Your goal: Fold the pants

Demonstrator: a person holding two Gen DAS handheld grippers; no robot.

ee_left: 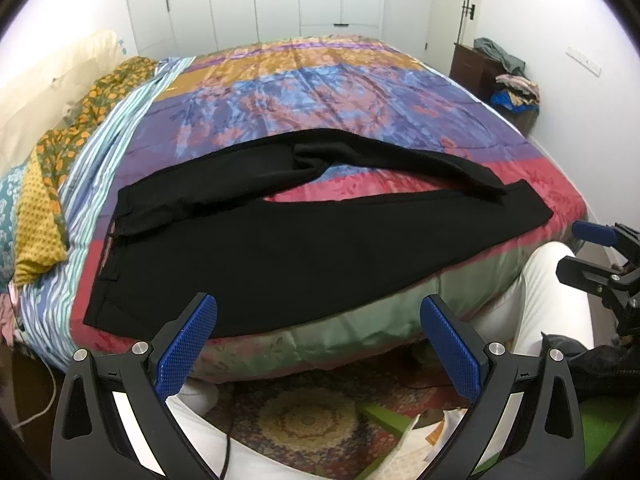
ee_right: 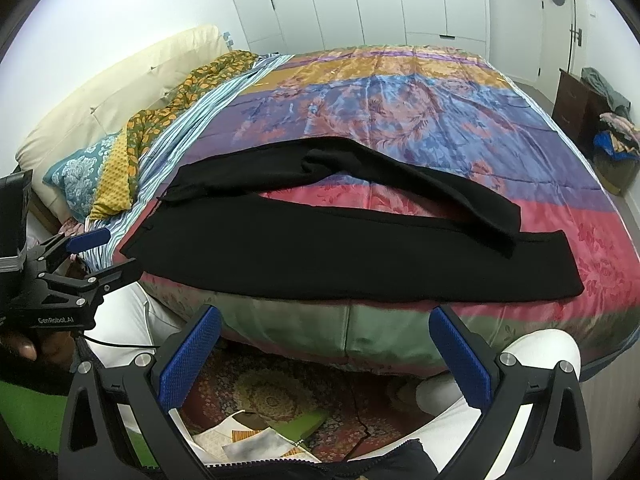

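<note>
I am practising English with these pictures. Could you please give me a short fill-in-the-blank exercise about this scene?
1. The black pants lie spread on the ____.
2. Both the left claw and the right claw are ____.
3. The pads on each claw are ____ in colour.

Missing words: bed; open; blue

Plain black long-legged cloth pants (ee_left: 280, 248) lie dark against the glossy satin bed quilt (ee_left: 320, 92), banded in gold, blue, purple and pink-red with leafy floral swirls, its hanging edge pale green. Alongside it, a light blue and white striped sheet (ee_left: 104, 140). A green cloth with orange flowers (ee_left: 80, 120) shows a mustard dotted end. There is a teal damask-print pillow (ee_right: 80, 176), a cream padded headboard (ee_right: 120, 88), and white wardrobe doors (ee_right: 380, 0). On the floor, a red and gold medallion-patterned rug (ee_left: 304, 416).
</note>
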